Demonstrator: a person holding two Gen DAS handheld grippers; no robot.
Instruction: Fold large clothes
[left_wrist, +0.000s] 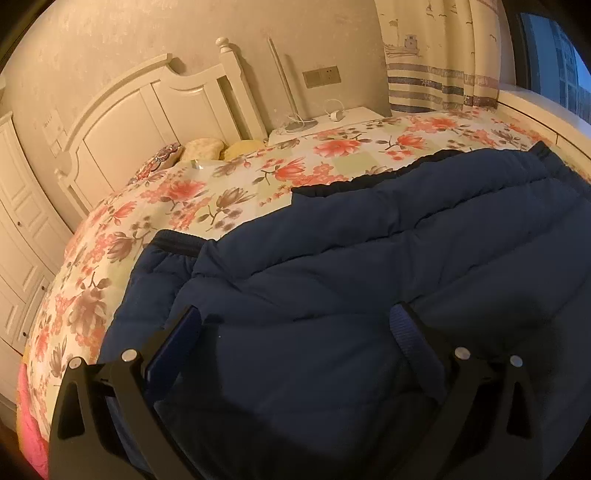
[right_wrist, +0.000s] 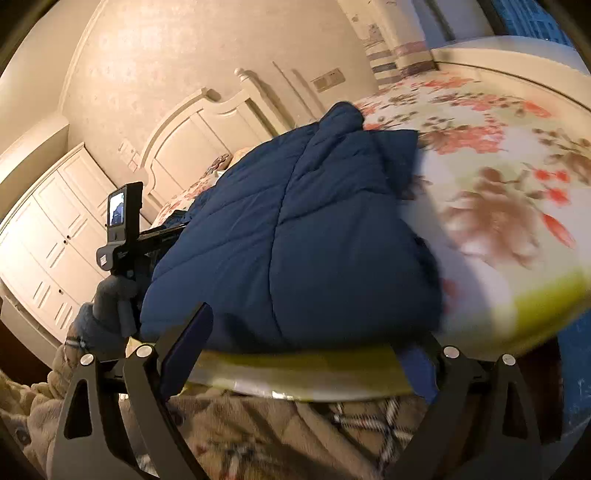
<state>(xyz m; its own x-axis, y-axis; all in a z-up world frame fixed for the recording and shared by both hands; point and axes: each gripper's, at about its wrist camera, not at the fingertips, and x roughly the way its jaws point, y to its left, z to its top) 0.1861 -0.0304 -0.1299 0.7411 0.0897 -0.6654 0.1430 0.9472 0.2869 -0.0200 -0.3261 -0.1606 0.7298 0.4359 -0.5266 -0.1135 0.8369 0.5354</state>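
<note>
A large navy quilted jacket (left_wrist: 369, 266) lies spread on the floral bedspread (left_wrist: 177, 199); a sleeve with a ribbed cuff (left_wrist: 177, 243) points left. My left gripper (left_wrist: 295, 328) is open just above the jacket's near part, holding nothing. In the right wrist view the jacket (right_wrist: 295, 236) is bunched at the bed's near edge. My right gripper (right_wrist: 306, 343) is open and empty at that edge, in front of the jacket. The left gripper's body (right_wrist: 122, 229) and a gloved hand (right_wrist: 99, 317) show at the jacket's left side.
A white headboard (left_wrist: 147, 114) and pillows (left_wrist: 203, 147) are at the bed's head. A nightstand (left_wrist: 328, 122) with a lamp stands beside it. White wardrobes (right_wrist: 48, 236) line the left. A curtain (left_wrist: 436, 55) and window are on the right. A beige plaid blanket (right_wrist: 295, 424) lies below the bed edge.
</note>
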